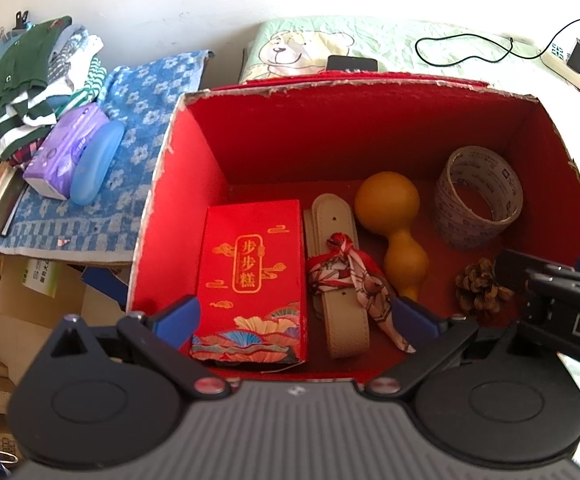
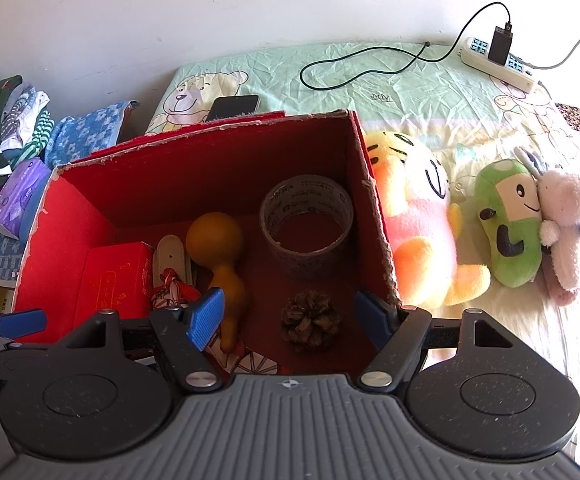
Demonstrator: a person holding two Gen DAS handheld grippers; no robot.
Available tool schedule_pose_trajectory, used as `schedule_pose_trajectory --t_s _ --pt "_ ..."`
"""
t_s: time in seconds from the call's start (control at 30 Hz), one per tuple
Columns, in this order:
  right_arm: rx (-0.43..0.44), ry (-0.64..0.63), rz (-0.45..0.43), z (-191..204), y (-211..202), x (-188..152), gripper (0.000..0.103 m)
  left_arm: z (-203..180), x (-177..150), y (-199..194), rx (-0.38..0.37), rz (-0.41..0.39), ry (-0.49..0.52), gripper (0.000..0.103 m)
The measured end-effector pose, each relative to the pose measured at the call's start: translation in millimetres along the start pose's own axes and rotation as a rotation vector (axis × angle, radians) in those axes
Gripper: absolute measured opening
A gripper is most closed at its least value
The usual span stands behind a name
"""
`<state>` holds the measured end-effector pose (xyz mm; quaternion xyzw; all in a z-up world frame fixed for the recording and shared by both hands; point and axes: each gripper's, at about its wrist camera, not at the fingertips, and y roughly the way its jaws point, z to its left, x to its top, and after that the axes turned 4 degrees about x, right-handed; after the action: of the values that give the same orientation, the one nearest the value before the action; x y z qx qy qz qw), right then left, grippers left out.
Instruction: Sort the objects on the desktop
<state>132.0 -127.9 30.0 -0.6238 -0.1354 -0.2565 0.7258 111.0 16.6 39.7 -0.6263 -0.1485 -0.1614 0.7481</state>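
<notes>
Left gripper (image 1: 298,316) and right gripper (image 2: 290,316) hang over the red box (image 1: 193,168), both spread wide and empty. Inside lie a red packet (image 1: 249,276), belt (image 1: 338,280), gourd (image 1: 390,212), tape roll (image 1: 478,200) and pine cone (image 2: 310,320).

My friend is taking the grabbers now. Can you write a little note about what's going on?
Left gripper: open, empty, above the red box.
Right gripper: open, empty, over the pinecone.
In the box: red packet, beige strap with scarf, gourd, tape roll, pinecone.
Still outside: plush toys on the bed, perhaps next.
</notes>
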Motion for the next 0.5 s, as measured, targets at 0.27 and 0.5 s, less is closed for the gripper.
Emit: schedule_pose_trajectory --t_s 0.27,0.5 --pt "0.013 -0.01 -0.026 3.4 -12.2 -5.1 0.075 1.6 -9.2 -17.9 0.01 -0.061 0.007 0.102" --pt "0.031 -0.027 -0.046 10.3 -21.1 -9.7 0.075 6.6 -13.0 -21.7 -0.046 -0.038 -0.002 0.102"
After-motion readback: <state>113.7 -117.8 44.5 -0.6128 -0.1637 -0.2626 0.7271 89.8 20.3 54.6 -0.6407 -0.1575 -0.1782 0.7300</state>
